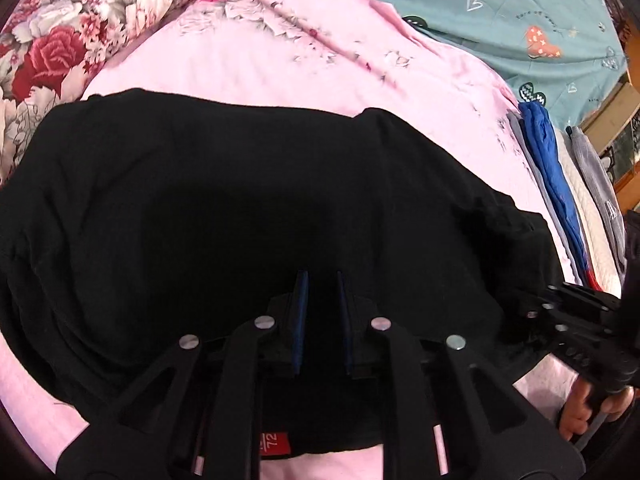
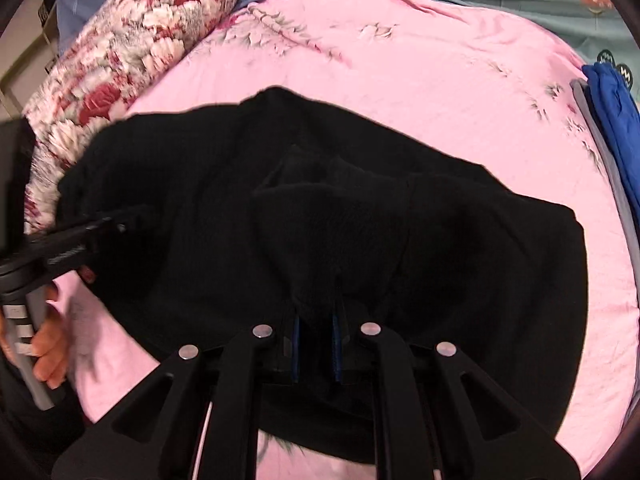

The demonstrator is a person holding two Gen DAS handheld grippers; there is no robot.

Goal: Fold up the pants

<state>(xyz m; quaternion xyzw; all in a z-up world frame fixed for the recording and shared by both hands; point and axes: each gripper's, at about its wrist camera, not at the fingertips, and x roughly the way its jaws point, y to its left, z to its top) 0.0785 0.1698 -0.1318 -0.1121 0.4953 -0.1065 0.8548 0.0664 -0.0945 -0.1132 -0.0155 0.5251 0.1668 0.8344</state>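
Black pants lie bunched across a pink sheet, a red size label showing at their near edge. My left gripper hovers over the dark cloth, its blue pads a narrow gap apart with no fold visibly pinched: open. In the right wrist view the pants rise in a ridge into my right gripper, which is shut on that fold. The right gripper also shows at the pants' right edge, and the left gripper at their left edge.
A red-and-white floral pillow borders the sheet on the left. A stack of folded clothes with a blue piece lies along the right. Teal bedding with hearts is beyond. A hand grips the left tool's handle.
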